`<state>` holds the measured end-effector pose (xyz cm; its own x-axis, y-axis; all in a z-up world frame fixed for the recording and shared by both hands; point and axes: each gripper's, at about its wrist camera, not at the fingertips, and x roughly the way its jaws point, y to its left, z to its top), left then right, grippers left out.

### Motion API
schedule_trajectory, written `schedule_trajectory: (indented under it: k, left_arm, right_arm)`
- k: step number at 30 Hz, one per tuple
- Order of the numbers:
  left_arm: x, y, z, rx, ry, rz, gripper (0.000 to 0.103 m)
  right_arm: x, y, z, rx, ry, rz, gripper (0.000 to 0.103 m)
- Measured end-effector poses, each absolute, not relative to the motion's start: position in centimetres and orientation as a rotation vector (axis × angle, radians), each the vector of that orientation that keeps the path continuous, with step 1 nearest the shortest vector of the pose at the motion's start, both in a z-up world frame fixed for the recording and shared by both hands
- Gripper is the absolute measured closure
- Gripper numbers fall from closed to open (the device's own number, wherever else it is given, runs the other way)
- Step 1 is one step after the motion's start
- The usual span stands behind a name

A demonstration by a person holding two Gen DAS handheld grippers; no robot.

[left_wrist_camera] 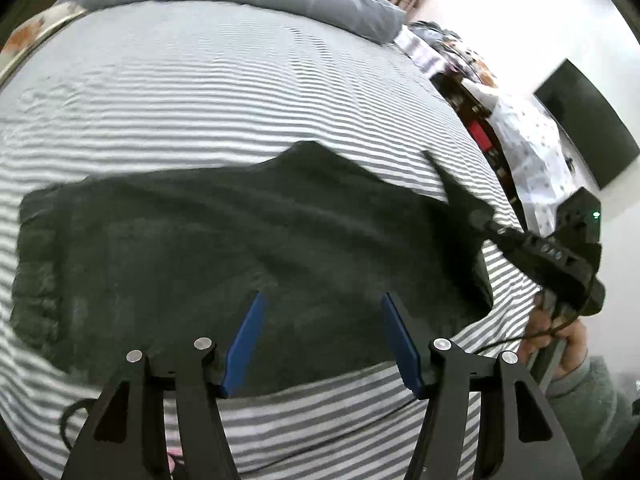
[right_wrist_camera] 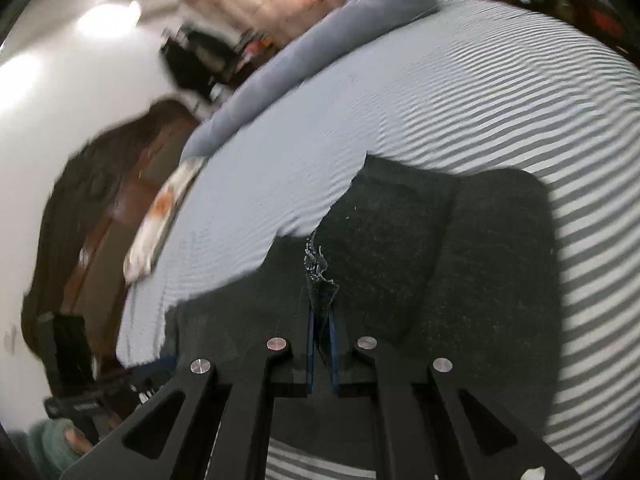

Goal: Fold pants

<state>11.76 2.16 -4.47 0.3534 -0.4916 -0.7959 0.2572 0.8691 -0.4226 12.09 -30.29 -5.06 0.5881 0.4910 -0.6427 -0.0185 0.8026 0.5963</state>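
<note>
The dark pants [left_wrist_camera: 240,248] lie on the striped bed [left_wrist_camera: 240,92], long axis running 9 to 3 o'clock. The left gripper [left_wrist_camera: 322,338] hovers above them, jaws apart and empty. The right gripper [right_wrist_camera: 322,344] is nearer, jaws clamped on a frayed hem at their 3 o'clock end.

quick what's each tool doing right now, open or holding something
Left tool: open, nothing between its fingers, above the dark pants.
Right tool: shut on a frayed edge of the pants.
</note>
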Motion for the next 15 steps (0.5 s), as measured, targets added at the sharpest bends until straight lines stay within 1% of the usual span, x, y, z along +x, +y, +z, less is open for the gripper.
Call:
schedule_trajectory:
  k: [6, 12, 15]
  left_arm:
    - [11.5, 5.8, -5.7, -0.309, 1.119, -0.458, 0.042]
    - [11.8, 6.3, -6.4, -0.348, 1.126, -0.482, 0.042]
    - [12.2, 5.8, -6.7, -0.354, 1.13, -0.497, 0.042]
  right_arm:
    - [12.5, -22.7, -8.1, 0.506, 1.024, 0.407, 0.096]
    - [12.1, -18.9, -9.9, 0.462, 1.09, 0.457, 0.096]
    - [11.7, -17.6, -10.6, 0.405, 1.112, 0.456, 0.092]
